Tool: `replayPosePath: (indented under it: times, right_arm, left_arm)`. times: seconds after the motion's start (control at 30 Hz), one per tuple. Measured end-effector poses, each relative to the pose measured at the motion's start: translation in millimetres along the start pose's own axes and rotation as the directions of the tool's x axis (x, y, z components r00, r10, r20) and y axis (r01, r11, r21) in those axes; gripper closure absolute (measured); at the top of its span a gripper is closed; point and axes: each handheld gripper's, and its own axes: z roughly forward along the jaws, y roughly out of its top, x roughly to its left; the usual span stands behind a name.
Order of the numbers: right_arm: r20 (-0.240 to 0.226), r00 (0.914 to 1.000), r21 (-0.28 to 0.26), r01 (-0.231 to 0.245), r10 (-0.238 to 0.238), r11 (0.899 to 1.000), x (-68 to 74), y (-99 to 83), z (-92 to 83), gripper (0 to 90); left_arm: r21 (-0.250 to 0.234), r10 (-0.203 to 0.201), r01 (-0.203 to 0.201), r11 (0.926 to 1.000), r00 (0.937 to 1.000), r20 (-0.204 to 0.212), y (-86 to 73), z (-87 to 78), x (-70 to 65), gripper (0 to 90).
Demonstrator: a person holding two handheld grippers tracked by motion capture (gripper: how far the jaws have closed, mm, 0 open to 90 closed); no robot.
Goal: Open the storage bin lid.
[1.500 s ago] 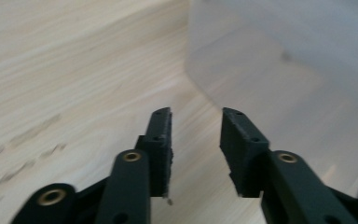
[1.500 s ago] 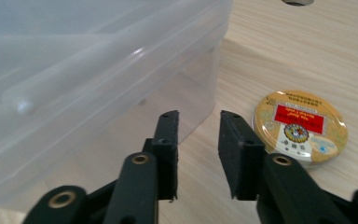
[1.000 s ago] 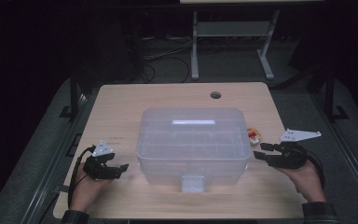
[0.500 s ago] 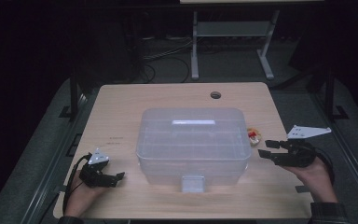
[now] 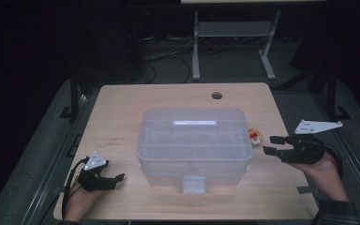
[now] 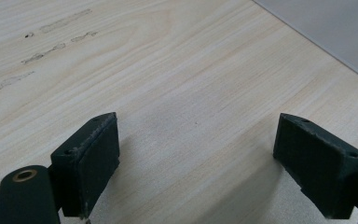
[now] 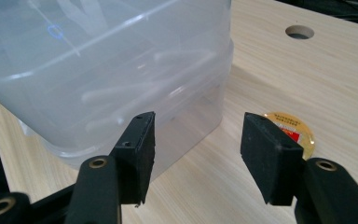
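**Two tools flank a clear lidded box — neither grips anything.**

High view: the translucent box (image 5: 194,143) stands mid-table (image 5: 122,103); the left tool (image 5: 117,178) rests low near the table's front left corner, well apart from the box, while the right tool (image 5: 270,145) hovers beside the box's right wall, near a small round yellow-and-red object (image 5: 255,135). Left gripper view: the jaws of the left tool (image 6: 196,149) have just been opening and stand wide apart over bare wood, nothing between them; a corner of the box (image 6: 335,32) lies far off. Right gripper view: the right tool (image 7: 196,140) has jaws partly apart — also just opening — aimed at the box's corner (image 7: 121,70), the round object (image 7: 291,130) behind one jaw. Likely risk: a one-sided push slides or tilts the box, or a jaw knocks the round object away.
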Motion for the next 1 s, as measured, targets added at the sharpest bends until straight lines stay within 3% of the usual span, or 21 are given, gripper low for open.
replayPosePath:
  times: [0.73,1.0]
  right_arm:
    - [-0.044,0.998,-0.066,0.043,-0.046,0.997,5.1,36.6,-16.3,43.9]
    - [-0.065,0.9953,-0.077,0.066,-0.071,0.995,10.2,50.2,-13.2,44.1]
  left_arm:
    - [0.002,0.002,-0.002,1.0,1.0,0.001,0.1,0.0,0.1,13.6]
    - [0.002,0.002,-0.002,1.0,1.0,0.001,0.1,-0.1,0.0,13.6]
